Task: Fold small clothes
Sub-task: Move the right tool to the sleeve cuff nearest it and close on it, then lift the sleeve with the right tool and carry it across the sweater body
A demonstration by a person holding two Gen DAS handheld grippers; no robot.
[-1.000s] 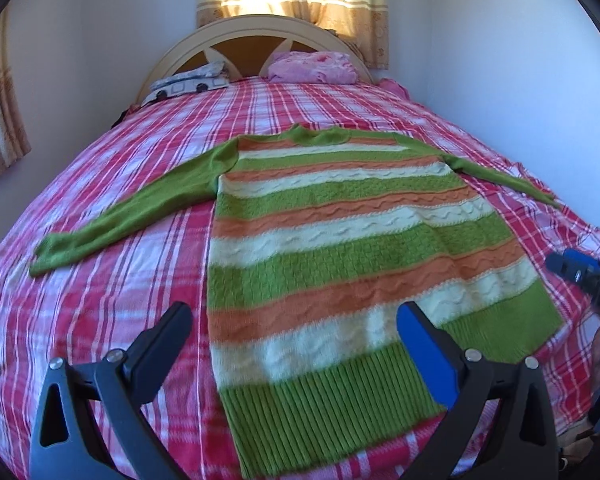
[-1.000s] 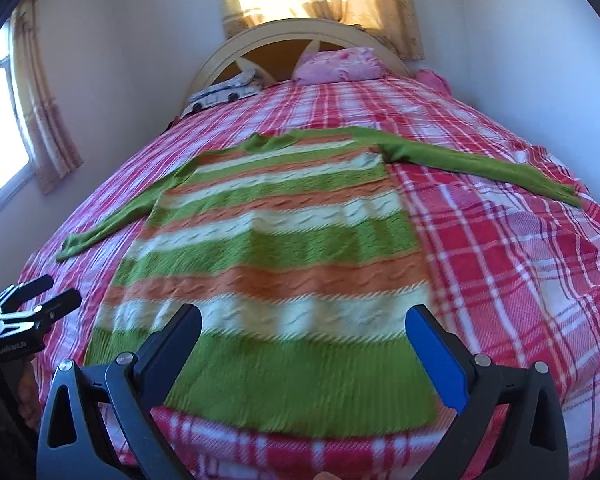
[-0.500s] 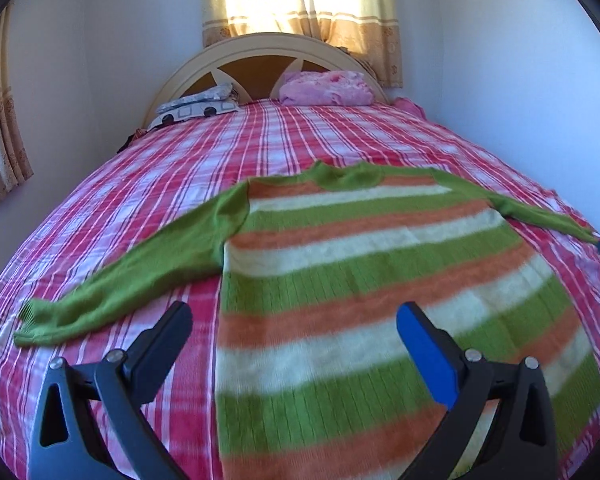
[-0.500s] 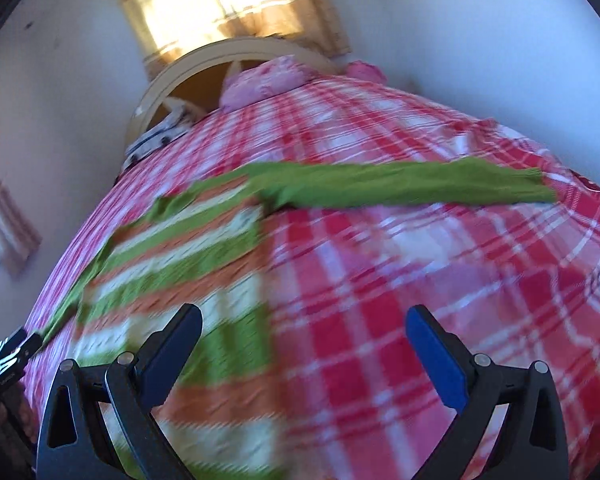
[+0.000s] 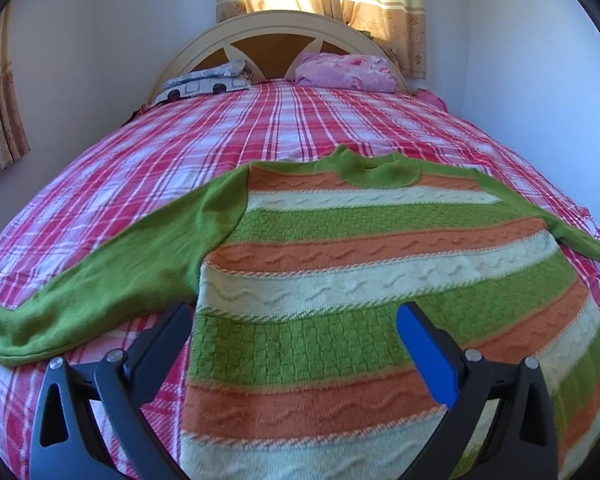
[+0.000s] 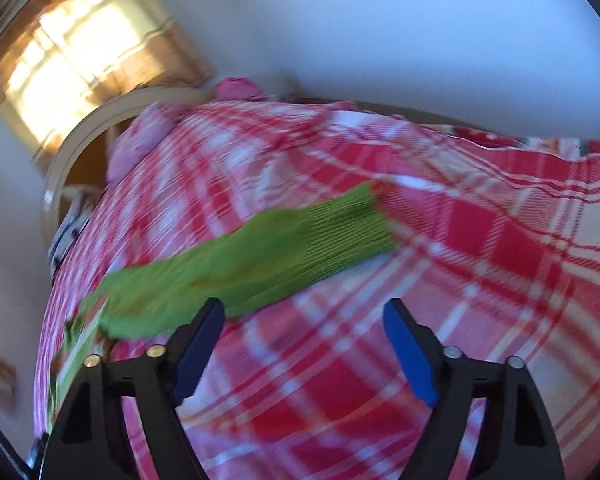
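Evidently no fold yet: the green, orange and cream striped knit sweater (image 5: 360, 300) lies flat on the red plaid bedspread (image 5: 260, 128). Left gripper (image 5: 296, 344) hangs wide apart, empty; right gripper (image 6: 304, 344), jaws just closing, nothing between, nears the ribbed green sleeve cuff (image 6: 340, 232).

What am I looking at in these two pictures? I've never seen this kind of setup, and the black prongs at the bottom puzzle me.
There is no robot here. A person holds a handheld gripper in each hand, and each carries a wide-angle camera looking forward along its two fingers, so the black prongs are those fingers.

The left wrist view shows the left gripper open above a striped sweater in green, orange and cream, spread flat on a bed with a red plaid blanket.

The right wrist view is tilted and blurred. It shows the right gripper near the sweater's green sleeve, which lies stretched out on the blanket. Its fingers have just been closing somewhat, but nothing is between them.

Neither gripper holds anything, and no fold shows.
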